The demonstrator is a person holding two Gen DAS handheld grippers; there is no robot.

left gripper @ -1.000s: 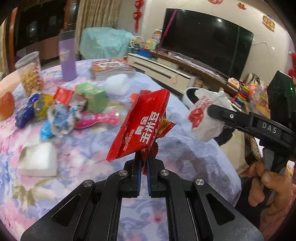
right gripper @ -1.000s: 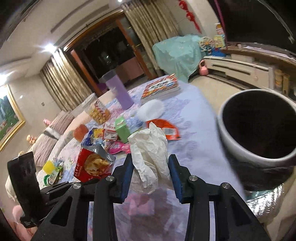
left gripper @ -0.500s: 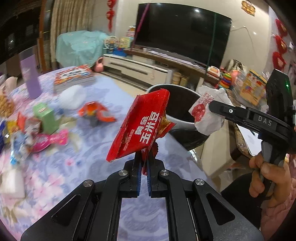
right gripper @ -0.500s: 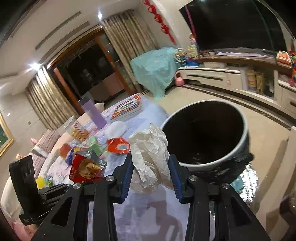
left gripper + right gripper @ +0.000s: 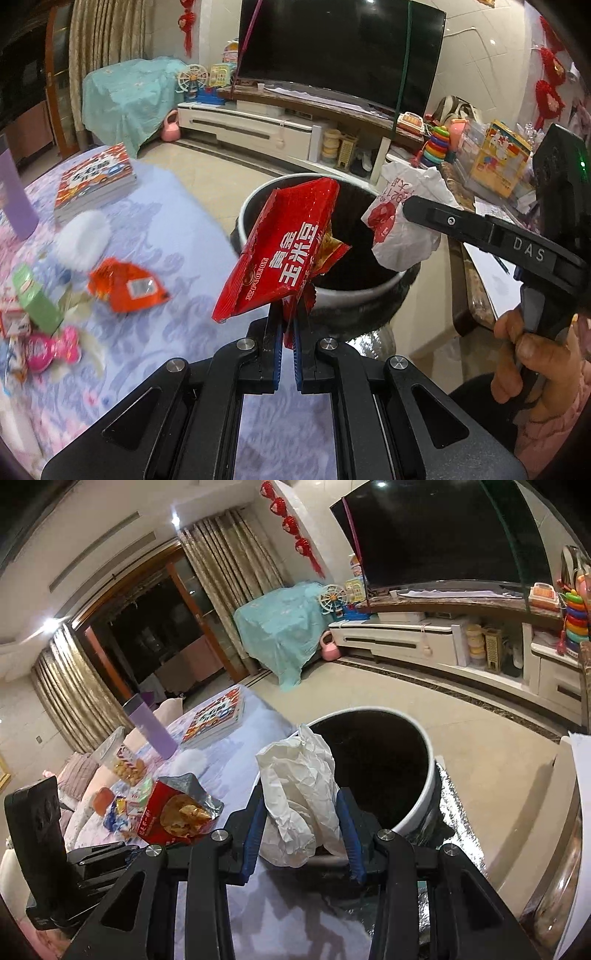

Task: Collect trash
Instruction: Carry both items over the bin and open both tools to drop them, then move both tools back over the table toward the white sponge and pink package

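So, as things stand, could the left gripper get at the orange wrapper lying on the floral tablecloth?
Probably not yet: the left gripper is shut on the red snack bag, though nothing blocks the orange wrapper.

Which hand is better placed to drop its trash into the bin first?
Probably the right. The right gripper holds the crumpled white bag over the trash bin's opening, while the left gripper's red snack bag sits nearer its rim.

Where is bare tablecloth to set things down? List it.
Bare: the tablecloth strip between the orange wrapper and the bin, and the near stretch left of the left tool. Crowded: the far-left edge, around the green box and pink candy.
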